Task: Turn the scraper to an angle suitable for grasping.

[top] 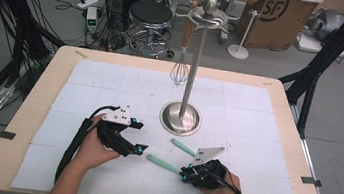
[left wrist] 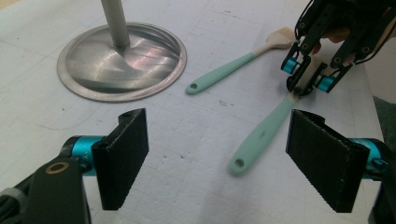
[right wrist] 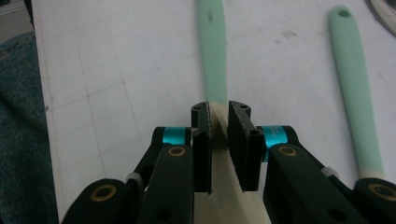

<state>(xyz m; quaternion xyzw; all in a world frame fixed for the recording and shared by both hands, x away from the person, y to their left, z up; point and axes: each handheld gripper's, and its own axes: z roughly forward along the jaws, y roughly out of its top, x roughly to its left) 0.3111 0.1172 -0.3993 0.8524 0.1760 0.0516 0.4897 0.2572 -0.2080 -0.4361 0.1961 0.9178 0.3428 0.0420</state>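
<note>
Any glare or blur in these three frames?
High view: sharp, soft even light. Left gripper view: streaky glare on the steel base, near tongs slightly soft. Right gripper view: tongs dark and soft-focused at the bottom, the mint handle beyond them clearer.

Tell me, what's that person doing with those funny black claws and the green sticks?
A person holds a claw-like gripper in each hand over a white mat. The right gripper is shut on the nearer mint-handled utensil, pinching it where the green handle meets its pale head, and the utensil lies on the mat. The left gripper waits open beside it, holding nothing. A second mint-handled utensil lies close by, and a whisk hangs on the metal stand behind them.
</note>
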